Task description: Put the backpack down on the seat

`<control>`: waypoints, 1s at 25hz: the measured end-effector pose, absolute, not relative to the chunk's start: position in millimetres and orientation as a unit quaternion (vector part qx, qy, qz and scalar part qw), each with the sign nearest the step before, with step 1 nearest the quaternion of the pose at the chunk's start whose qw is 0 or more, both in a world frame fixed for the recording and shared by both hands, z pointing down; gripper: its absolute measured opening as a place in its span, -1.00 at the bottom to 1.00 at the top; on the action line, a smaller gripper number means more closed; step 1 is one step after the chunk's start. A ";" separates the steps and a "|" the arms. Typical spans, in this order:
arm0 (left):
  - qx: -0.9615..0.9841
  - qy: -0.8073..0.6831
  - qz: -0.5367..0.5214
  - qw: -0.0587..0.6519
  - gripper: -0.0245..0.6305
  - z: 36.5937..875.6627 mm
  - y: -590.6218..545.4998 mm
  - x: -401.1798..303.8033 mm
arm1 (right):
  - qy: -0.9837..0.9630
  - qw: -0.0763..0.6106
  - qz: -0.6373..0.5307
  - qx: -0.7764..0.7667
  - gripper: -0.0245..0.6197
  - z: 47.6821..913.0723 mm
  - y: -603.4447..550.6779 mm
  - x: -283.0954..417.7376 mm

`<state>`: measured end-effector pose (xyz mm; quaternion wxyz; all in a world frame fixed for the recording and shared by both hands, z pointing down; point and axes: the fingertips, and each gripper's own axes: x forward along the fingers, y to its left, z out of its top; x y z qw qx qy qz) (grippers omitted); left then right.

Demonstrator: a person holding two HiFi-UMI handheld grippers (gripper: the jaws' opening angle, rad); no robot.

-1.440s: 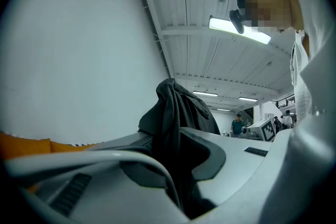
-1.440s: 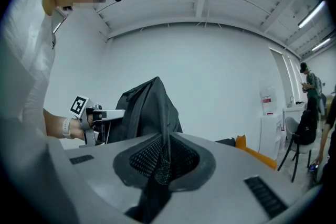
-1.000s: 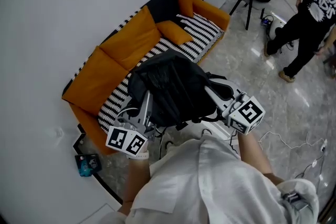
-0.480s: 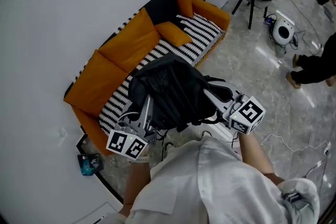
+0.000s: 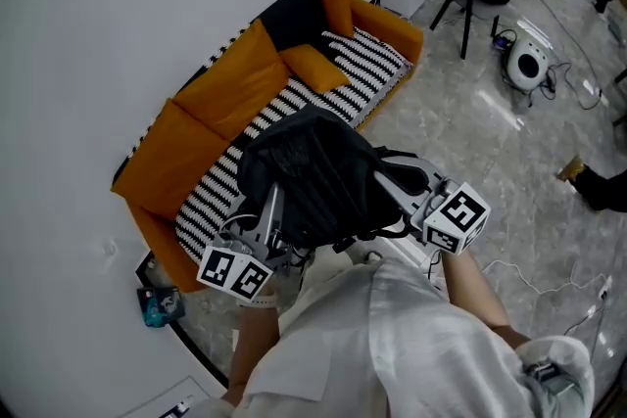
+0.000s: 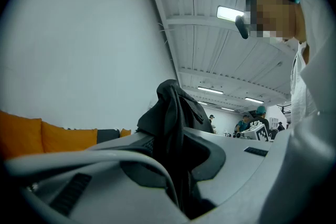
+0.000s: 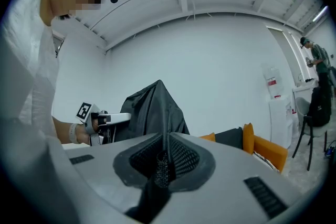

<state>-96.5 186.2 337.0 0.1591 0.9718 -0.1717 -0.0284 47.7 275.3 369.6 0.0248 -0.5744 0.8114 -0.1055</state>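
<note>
Right now the backpack hangs clear of the sofa, over its front edge and not yet on the striped seat. I reckon the two-sided hold is there to carry it upright for lowering. The left gripper is clamped on a fold of black fabric, and the right gripper is nipped onto a thin edge of it, with the bag between them.

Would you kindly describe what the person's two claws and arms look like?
The left claw and right claw are light grey with dark padded inner faces; each carries a white cube with black square markers. The person wears a white shirt, forearms bare, and a pale band at the left wrist.
</note>
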 end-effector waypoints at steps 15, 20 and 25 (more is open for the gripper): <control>0.966 -0.140 -0.058 0.211 -0.69 361.4 55.6 -51.3 | 0.816 0.014 -0.135 -0.563 -0.77 387.2 131.6 82.5; 0.964 -0.142 -0.080 0.212 -0.70 351.0 -11.4 -46.5 | 0.829 0.023 -0.140 -0.541 -0.78 377.5 59.7 82.0; 0.961 -0.159 -0.092 0.206 -0.70 349.7 -58.9 -47.8 | 0.836 0.031 -0.149 -0.527 -0.78 380.6 8.8 78.4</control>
